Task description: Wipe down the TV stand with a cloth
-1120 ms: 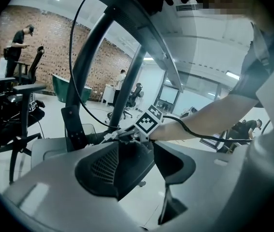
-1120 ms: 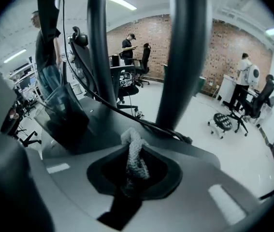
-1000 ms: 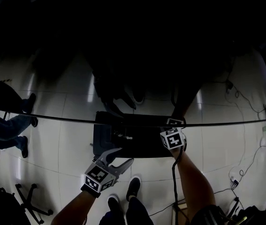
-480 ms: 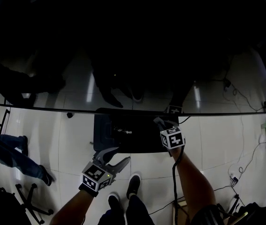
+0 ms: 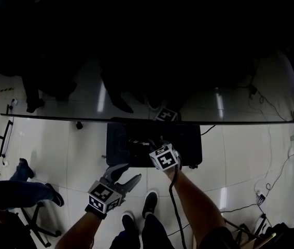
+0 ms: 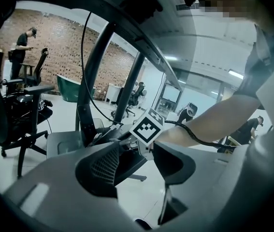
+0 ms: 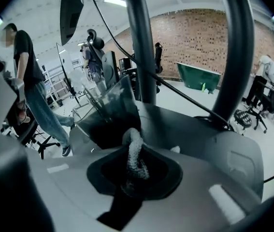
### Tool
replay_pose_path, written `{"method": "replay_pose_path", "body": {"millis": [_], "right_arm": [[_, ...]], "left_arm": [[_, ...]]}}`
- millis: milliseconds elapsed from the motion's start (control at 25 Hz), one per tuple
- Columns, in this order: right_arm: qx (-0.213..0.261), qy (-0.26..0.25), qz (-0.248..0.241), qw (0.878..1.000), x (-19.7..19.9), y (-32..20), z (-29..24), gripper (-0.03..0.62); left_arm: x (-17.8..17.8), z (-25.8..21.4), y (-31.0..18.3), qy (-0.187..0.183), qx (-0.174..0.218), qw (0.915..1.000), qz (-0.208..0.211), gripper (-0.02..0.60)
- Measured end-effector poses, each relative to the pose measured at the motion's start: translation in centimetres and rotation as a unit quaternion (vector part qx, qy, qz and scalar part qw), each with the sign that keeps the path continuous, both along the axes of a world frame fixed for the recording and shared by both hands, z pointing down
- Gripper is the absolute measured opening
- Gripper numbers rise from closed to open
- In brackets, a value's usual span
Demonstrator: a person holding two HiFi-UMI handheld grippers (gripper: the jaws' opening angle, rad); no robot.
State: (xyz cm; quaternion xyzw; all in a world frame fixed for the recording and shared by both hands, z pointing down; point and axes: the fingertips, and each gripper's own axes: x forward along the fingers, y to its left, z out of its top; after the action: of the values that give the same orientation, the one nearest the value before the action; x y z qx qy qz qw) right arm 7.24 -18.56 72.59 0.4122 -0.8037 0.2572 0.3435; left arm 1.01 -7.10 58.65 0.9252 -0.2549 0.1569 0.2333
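Observation:
The TV stand's dark base plate point(image 5: 188, 141) lies on the pale floor under the thin edge of the screen point(image 5: 58, 119). My right gripper point(image 5: 148, 144) is over the left half of the plate. In the right gripper view it point(image 7: 136, 170) is shut on a rolled grey cloth point(image 7: 133, 141), which rests against the grey base point(image 7: 199, 129) in front of the stand's dark poles point(image 7: 141, 42). My left gripper point(image 5: 130, 173) hangs over the floor just short of the plate's near edge, open with nothing between its jaws. The left gripper view point(image 6: 137, 161) looks at the right gripper's marker cube point(image 6: 149, 127).
The person's shoes point(image 5: 147, 204) stand just behind the grippers. A chair base point(image 5: 32, 224) and another person's legs point(image 5: 12, 191) are at the left. Cables point(image 5: 271, 185) trail over the floor at the right. Office chairs point(image 6: 16, 110) and a bystander point(image 7: 30, 81) stand further off.
My right gripper has slid left along the stand's base with the cloth in it. The left gripper has shifted only slightly. The person at the left has walked further down the picture.

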Motion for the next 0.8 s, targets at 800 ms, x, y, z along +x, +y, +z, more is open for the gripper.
{"method": "replay_pose_path", "body": {"millis": [800], "right_arm": [[0.001, 0.085, 0.136, 0.987, 20.5, 3.9, -0.7, 0.052]], "left_arm": [[-0.4, -0.1, 1.4, 0.005, -0.001, 0.9999, 0.010, 0.245]]}}
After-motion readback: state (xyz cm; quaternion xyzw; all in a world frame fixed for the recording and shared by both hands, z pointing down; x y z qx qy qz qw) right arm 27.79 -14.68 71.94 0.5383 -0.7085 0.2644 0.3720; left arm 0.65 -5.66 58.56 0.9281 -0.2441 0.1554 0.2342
